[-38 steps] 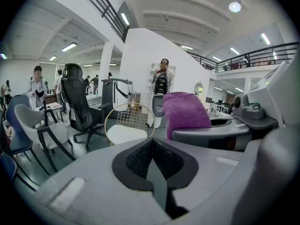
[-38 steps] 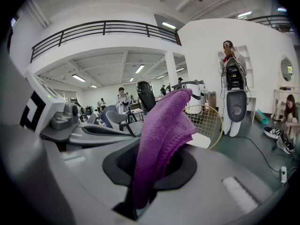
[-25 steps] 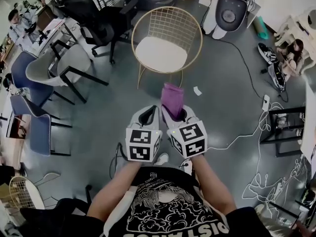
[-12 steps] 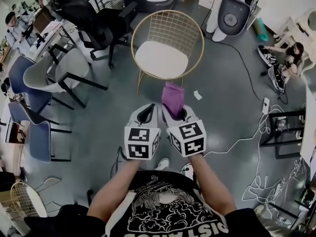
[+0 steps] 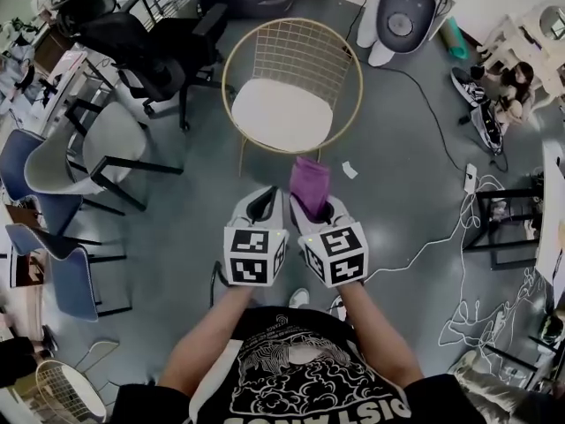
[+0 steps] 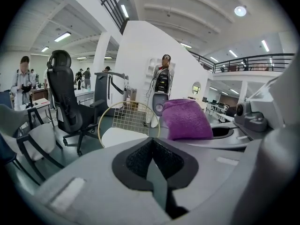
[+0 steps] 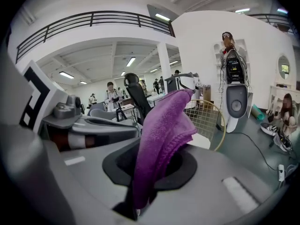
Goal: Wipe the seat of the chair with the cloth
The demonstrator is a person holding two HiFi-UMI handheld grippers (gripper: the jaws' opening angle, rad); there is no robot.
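chair (image 5: pixel 284 78) is seen ahead in the head view, with the cloth (image 5: pixel 310 184) held short of its seat (image 5: pixel 281 113). in the left gripper view, the left tool (image 6: pixel 152 165) is closed and empty. in the right gripper view, the cloth is clamped by the right tool (image 7: pixel 136 191). the approach is judged the step in hand; the cloth must next be lowered onto the seat.

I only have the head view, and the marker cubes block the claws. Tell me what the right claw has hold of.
Observer: In the right gripper view, the purple cloth is pinched between the jaws of the right claw and sticks out forward past them.
Operator: Now report the left claw.
Observer: In the left gripper view, the left claw has its jaws closed together, with nothing between them.
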